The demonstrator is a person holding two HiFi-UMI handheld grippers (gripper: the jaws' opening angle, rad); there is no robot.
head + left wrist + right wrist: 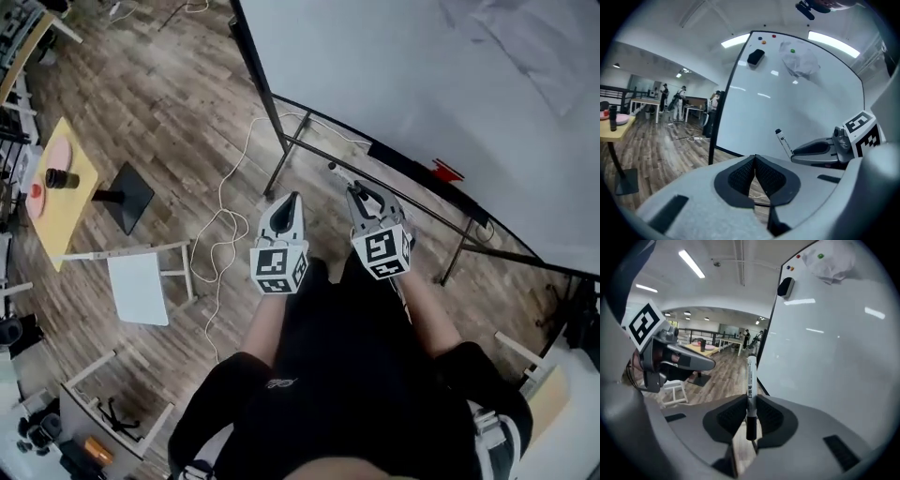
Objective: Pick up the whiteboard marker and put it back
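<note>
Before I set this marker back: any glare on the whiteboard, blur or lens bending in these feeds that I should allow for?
Head view: evenly lit, no glare on the whiteboard, though its lower edge bows with the wide lens. Left gripper view: reflected light streaks the whiteboard and the corners go dark. Right gripper view: the marker is crisp, with similar streaks and heavy fisheye curving.

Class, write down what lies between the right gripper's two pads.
The whiteboard marker, clamped there by the right gripper; the right gripper view shows it.
</note>
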